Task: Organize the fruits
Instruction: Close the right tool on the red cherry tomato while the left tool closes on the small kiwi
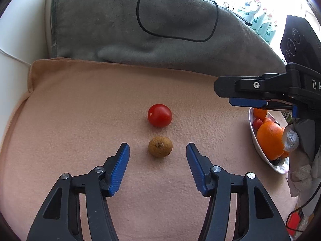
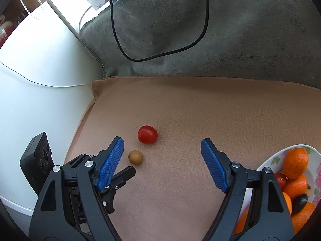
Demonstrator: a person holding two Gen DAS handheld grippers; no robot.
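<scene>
A small brown round fruit [image 1: 160,147] lies on the peach cloth [image 1: 80,120], with a red cherry tomato [image 1: 159,115] just behind it. My left gripper [image 1: 157,147] is open around the brown fruit, one blue pad on each side with a gap to each. In the right wrist view the same brown fruit [image 2: 135,157] and tomato [image 2: 147,134] lie ahead and to the left of my right gripper [image 2: 162,141], which is open with nothing between its pads. A white flowered bowl [image 2: 280,152] at the right holds oranges [image 2: 296,162], a tomato and a dark fruit.
A grey blanket [image 1: 120,30] with a looped black cable [image 1: 176,36] lies behind the cloth. A white surface [image 2: 40,80] with a thin white wire borders the cloth's left edge. A gloved hand [image 1: 291,138] holds the right gripper [image 1: 222,94] over the bowl [image 1: 258,146].
</scene>
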